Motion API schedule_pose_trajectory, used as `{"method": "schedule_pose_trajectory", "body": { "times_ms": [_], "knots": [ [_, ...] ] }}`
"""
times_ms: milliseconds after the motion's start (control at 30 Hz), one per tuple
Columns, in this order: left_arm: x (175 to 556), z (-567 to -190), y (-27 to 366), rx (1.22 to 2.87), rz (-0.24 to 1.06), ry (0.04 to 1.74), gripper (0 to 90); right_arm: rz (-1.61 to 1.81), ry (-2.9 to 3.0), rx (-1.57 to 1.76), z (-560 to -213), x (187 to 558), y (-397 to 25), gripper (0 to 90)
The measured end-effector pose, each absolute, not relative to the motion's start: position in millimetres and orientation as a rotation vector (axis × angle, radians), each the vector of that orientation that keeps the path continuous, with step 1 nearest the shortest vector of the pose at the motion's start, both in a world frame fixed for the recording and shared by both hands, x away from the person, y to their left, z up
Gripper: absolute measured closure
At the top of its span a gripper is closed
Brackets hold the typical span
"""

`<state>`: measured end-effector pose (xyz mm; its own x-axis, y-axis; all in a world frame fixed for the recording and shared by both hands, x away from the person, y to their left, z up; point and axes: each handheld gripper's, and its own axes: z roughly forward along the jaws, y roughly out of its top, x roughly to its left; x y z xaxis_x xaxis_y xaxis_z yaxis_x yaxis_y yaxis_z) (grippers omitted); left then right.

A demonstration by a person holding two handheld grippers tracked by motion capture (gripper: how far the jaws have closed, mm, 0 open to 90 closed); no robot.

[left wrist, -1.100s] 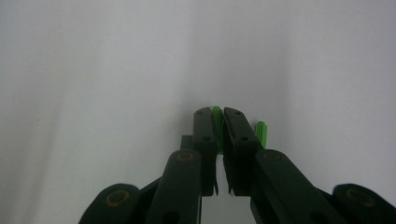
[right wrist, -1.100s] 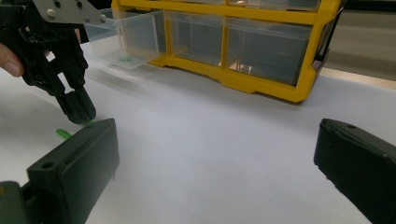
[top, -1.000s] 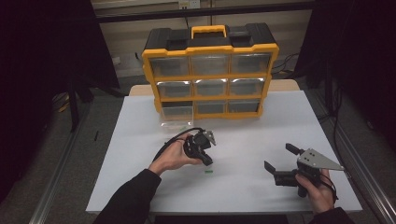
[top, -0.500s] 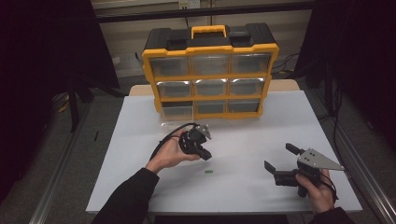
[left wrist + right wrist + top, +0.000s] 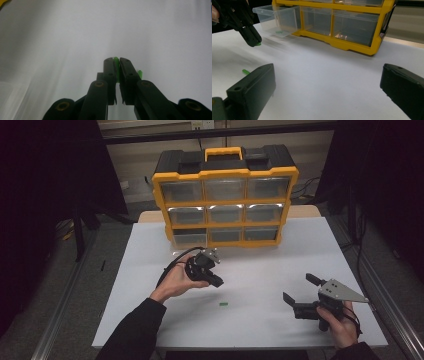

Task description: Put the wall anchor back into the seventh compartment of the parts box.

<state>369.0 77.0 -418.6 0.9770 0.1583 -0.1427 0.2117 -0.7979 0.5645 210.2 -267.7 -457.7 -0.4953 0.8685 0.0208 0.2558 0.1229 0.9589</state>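
- Evidently the left gripper (image 5: 216,281) pinches a small green piece (image 5: 116,60) between its closed jaws, lifted off the table (image 5: 260,270), likely bound for the pulled-out clear drawer (image 5: 277,21) of the yellow organizer (image 5: 225,195), where a green bit already lies.
- Another green piece (image 5: 223,304) lies loose on the table nearby.
- The left hand (image 5: 177,281) is palm up, wrist tilted toward the organizer.
- The right gripper (image 5: 298,292) rests low, jaws wide, holding nothing.

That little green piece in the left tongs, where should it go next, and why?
Probably a short carry toward the pulled-out clear drawer of the yellow box. The left tongs are shut on a green piece and lifted off the white table. The drawer stands open close by, with something green already lying in it. The right tongs wait open.
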Motion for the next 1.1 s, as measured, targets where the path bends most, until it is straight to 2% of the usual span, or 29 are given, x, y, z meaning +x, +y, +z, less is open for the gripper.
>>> {"method": "schedule_pose_trajectory", "body": {
  "times_ms": [300,400,500,700,733,1100],
  "knots": [
    [372,-405,87,2.472,-0.089,0.279,84.5,1.394,1.829,1.087,-458,211,-268,0.0],
    [374,-400,90,2.485,-0.121,0.265,84.5,1.39,1.83,1.084,-458,211,-268,0.1],
    [374,-398,93,2.465,-0.068,0.293,84.5,1.392,1.826,1.087,-458,211,-268,0.0],
    [381,-386,105,2.454,-0.071,0.329,84.5,1.391,1.832,1.082,-458,211,-268,0.0],
    [380,-385,105,2.444,-0.036,0.338,84.5,1.394,1.83,1.082,-458,211,-268,0.0],
    [392,-359,122,2.431,0.015,0.378,84.5,1.413,1.816,1.083,-458,211,-268,0.0]
  ]
}}
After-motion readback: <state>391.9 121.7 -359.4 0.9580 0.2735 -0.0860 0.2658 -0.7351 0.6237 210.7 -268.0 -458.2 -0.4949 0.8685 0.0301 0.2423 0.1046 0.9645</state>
